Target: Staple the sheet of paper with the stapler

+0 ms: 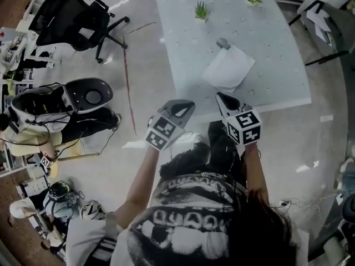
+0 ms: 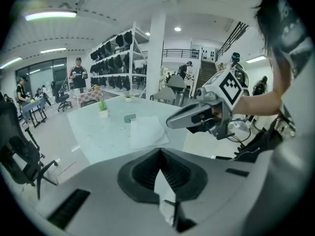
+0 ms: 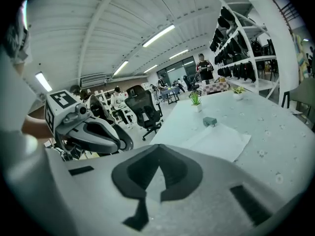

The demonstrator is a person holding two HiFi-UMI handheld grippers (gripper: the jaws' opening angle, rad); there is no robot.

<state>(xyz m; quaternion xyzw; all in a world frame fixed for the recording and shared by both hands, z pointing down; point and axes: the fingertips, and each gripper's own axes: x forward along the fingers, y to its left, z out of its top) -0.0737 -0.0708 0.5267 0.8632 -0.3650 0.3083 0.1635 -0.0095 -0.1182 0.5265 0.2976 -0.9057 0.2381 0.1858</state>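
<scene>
Stapler [image 1: 223, 43] at paper [image 1: 228, 68] edge | left tongs [image 2: 158, 150] closed, empty | right tongs [image 3: 158, 146] closed, empty

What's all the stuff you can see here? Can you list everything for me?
table: one, pale with dots, ahead of the person
sheet of paper: one, white, on the table towards its near edge
stapler: one, grey, at the paper's far corner
potted plants: two, green, at the table's far end
office chair: one, black, on the floor left of the table
shelves: one rack, white with dark things, beyond the table
left gripper: one, grey, fingers together, empty
right gripper: one, grey, fingers together, empty
</scene>
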